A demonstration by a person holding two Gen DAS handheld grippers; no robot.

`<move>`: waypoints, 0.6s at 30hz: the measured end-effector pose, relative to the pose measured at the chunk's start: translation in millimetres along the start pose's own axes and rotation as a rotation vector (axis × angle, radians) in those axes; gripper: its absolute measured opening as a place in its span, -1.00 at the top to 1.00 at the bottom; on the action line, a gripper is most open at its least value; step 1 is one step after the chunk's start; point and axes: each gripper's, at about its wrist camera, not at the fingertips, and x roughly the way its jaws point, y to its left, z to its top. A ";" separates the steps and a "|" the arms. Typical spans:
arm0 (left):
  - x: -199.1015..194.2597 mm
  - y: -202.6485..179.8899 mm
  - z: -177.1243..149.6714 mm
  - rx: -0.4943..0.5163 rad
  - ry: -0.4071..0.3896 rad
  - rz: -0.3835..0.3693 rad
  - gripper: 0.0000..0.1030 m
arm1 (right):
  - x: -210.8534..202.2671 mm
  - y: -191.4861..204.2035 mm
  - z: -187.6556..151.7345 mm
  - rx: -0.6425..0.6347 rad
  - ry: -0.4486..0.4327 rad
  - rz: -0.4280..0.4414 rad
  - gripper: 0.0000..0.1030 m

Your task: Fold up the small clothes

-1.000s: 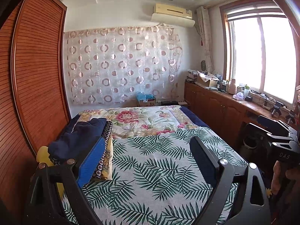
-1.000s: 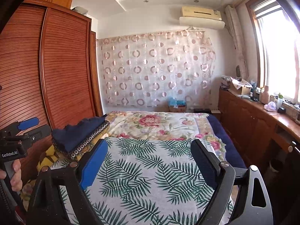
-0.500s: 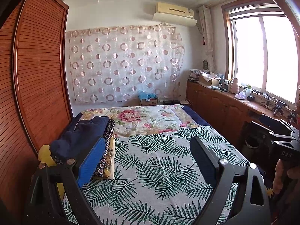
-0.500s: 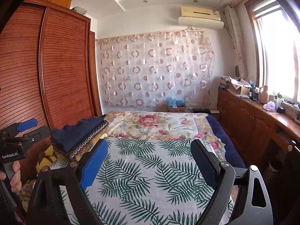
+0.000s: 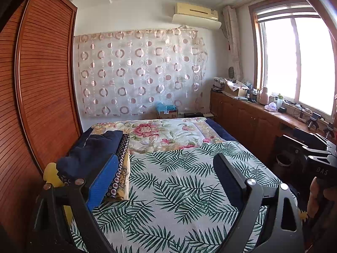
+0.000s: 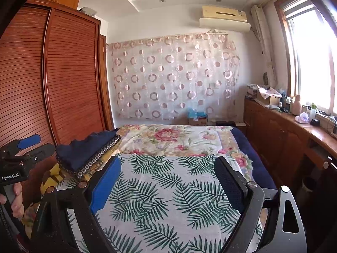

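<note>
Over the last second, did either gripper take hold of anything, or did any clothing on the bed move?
Nothing was taken or let go. The left gripper and right gripper stay wide open and empty above the leaf-print cover. The right wrist view drifted slightly sideways. The stack of folded clothes lies unchanged at the bed's left edge.

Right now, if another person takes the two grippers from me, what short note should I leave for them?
Left gripper: open, empty, above the palm-leaf sheet.
Right gripper: open, empty, above the same sheet.
Clothes: one folded stack, navy piece on top, at the bed's left edge beside the wardrobe.
Done: that stack looks folded.
Left: no unfolded garment is in view; find the next one before moving.
</note>
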 end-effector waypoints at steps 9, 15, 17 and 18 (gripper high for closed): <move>-0.2 1.3 -0.4 -0.002 -0.002 0.000 -0.79 | 0.3 -1.6 1.3 -0.004 -0.005 0.000 -0.77; -2.0 2.1 0.3 -0.003 -0.006 0.000 -0.79 | 0.1 -2.6 0.7 -0.005 -0.005 0.003 -0.77; -2.9 2.7 1.2 -0.002 -0.008 0.001 -0.79 | -0.3 -2.4 0.1 -0.007 -0.008 0.002 -0.77; -3.6 2.9 1.9 -0.002 -0.009 0.002 -0.79 | -0.3 -2.9 0.6 -0.007 -0.008 0.002 -0.77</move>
